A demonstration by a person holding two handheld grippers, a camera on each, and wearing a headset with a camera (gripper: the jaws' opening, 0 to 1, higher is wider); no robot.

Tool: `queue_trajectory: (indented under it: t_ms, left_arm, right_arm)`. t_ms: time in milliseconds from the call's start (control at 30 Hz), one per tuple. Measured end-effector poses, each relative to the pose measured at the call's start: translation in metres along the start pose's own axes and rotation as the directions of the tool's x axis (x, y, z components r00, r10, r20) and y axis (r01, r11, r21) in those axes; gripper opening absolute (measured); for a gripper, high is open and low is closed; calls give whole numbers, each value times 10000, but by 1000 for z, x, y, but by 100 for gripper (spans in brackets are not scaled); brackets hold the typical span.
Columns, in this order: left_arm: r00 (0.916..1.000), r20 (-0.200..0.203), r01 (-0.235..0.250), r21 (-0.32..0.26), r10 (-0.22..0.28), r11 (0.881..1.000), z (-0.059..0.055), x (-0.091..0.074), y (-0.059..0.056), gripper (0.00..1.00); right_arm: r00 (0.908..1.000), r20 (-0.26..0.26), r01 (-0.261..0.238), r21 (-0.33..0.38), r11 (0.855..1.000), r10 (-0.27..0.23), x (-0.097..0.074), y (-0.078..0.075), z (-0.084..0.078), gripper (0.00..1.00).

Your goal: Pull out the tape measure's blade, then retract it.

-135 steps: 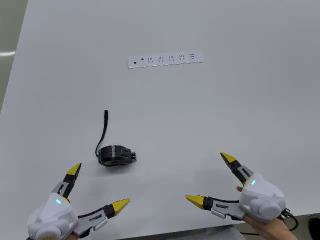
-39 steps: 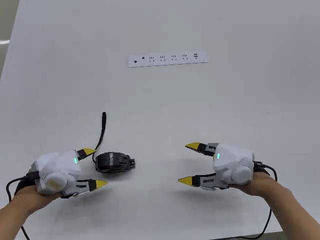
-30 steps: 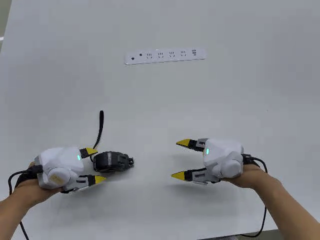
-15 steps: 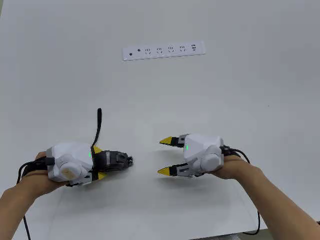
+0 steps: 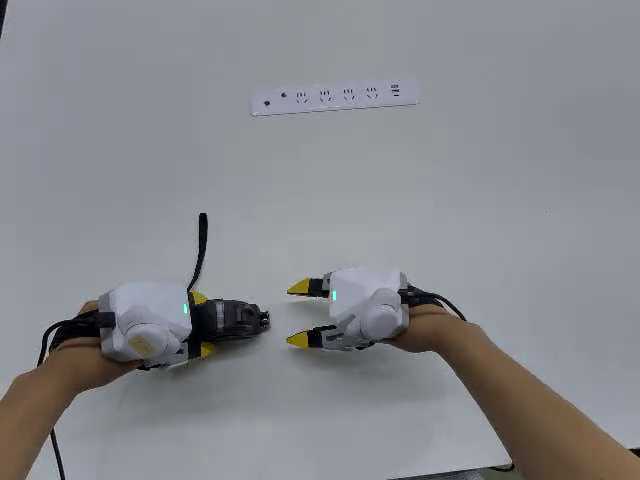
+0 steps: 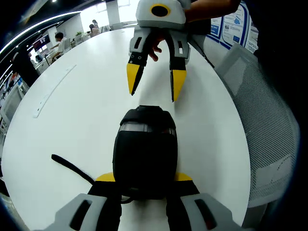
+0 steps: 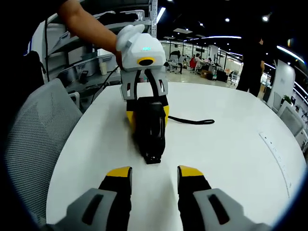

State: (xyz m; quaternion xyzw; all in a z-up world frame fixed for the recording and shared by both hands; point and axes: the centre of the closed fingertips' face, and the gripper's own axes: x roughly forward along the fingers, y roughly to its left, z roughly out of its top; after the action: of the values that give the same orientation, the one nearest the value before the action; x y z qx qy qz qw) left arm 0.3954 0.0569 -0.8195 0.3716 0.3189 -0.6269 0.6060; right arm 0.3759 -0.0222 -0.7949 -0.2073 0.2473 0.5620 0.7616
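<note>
Head view: on the white worktop (image 5: 450, 180), the left gripper (image 5: 201, 323) pinches the black tape measure (image 5: 235, 319); the right gripper (image 5: 298, 314), spread, sits at its 3 o'clock

Left gripper view: tape measure (image 6: 144, 144) clamped, right gripper (image 6: 154, 85) at 12 o'clock

Right gripper view: jaws spread, tape measure (image 7: 150, 130) at 12 o'clock

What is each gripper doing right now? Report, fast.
Left gripper: closed on the tape measure.
Right gripper: open, holding nothing, just short of the tape measure's front end.

Rear of the tape measure (image 5: 236, 320) behind the left gripper (image 5: 201, 323), head view
</note>
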Motion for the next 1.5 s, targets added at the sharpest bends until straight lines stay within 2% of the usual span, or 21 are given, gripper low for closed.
queue_trajectory:
  t_ms: [300, 400, 500, 767, 1067, 1500]
  left_arm:
    - [9999, 140, 37, -53, -36, 10000, 0, 1, 0, 32]
    - [9999, 145, 49, -54, -48, 10000, -1, 1, 0, 32]
    - [9999, 163, 55, -52, -55, 10000, -1, 1, 0, 32]
    - [9997, 261, 32, -66, -31, 10000, -3, 0, 0, 32]
    - [9992, 387, -19, -168, 26, 9999, -3, 0, 0, 32]
    - [9990, 436, -1, -180, 9, 9998, -2, -1, 0, 32]
  right_arm:
    - [9996, -19, -268, -112, 9996, 268, 21, 0, 6, 29]
    - [9991, -220, -376, -286, 9989, 370, 29, 2, 3, 27]
    - [9987, -290, -433, -481, 9979, 420, 35, 2, 5, 21]
    - [9964, -619, -616, -533, 9967, 582, 45, 4, -2, 15]
    - [9967, -558, -591, -121, 9982, 583, 43, 4, -1, 13]
    - [9960, -695, -568, -124, 9983, 558, 41, 5, 1, 11]
